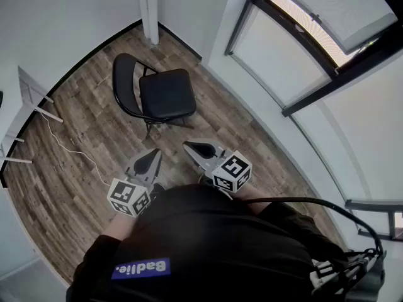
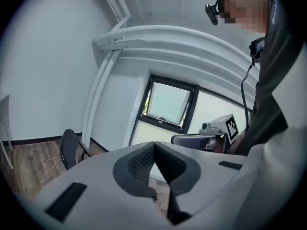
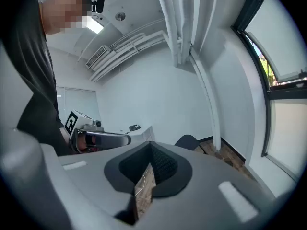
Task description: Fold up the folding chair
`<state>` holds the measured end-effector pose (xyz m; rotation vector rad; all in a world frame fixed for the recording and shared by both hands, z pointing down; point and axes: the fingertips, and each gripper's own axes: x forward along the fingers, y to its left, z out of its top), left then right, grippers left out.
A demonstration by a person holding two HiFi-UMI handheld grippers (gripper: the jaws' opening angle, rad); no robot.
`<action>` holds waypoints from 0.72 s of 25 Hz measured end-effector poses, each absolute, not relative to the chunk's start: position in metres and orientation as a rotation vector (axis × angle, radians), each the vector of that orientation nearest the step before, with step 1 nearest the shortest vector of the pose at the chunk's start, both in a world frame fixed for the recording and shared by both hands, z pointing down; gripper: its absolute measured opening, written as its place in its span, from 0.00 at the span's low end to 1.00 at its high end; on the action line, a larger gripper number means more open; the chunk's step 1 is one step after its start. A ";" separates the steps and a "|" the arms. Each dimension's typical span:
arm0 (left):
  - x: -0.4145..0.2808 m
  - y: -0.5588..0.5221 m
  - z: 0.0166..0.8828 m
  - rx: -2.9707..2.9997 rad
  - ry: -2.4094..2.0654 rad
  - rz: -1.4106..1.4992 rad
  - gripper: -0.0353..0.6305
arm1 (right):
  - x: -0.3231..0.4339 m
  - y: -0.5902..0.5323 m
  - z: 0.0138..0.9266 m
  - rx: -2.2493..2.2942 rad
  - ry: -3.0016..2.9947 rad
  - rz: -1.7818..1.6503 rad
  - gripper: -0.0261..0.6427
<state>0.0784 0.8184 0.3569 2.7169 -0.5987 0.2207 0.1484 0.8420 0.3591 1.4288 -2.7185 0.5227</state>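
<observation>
A black folding chair (image 1: 157, 94) stands unfolded on the wood floor, its seat flat and its curved backrest (image 1: 121, 80) toward the left. My left gripper (image 1: 155, 153) and right gripper (image 1: 187, 146) are held side by side a short way in front of the chair, both shut with nothing between their tips and touching nothing. From the left gripper view the chair's backrest (image 2: 68, 147) shows at the left, and the right gripper (image 2: 199, 139) at the right. The right gripper view shows the backrest top (image 3: 187, 141) just beyond its jaws, and the left gripper (image 3: 98, 138).
White walls and a vertical white pipe (image 1: 150, 11) close the corner behind the chair. A large dark-framed window (image 1: 315, 36) runs along the right. A white cable (image 1: 75, 150) trails over the floor at the left, near a white-legged table (image 1: 28, 99).
</observation>
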 end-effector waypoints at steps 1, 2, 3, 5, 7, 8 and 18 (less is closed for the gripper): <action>0.079 0.816 0.356 2.717 -0.599 0.220 0.06 | 0.150 0.840 0.358 1.428 -2.718 0.523 0.04; 0.080 0.814 0.355 2.717 -0.600 0.220 0.06 | 0.151 0.838 0.357 1.428 -2.719 0.523 0.04; 0.081 0.812 0.354 2.716 -0.600 0.219 0.06 | 0.151 0.836 0.357 1.426 -2.719 0.524 0.04; 0.081 0.812 0.353 2.715 -0.599 0.219 0.06 | 0.150 0.836 0.356 1.422 -2.719 0.525 0.04; 0.082 0.812 0.352 2.715 -0.597 0.220 0.06 | 0.150 0.836 0.355 1.418 -2.717 0.525 0.04; 0.082 0.811 0.352 2.716 -0.597 0.220 0.06 | 0.150 0.836 0.355 1.417 -2.719 0.526 0.04; 0.094 0.809 0.356 2.710 -0.601 0.239 0.06 | 0.170 0.832 0.358 1.464 -2.725 0.554 0.04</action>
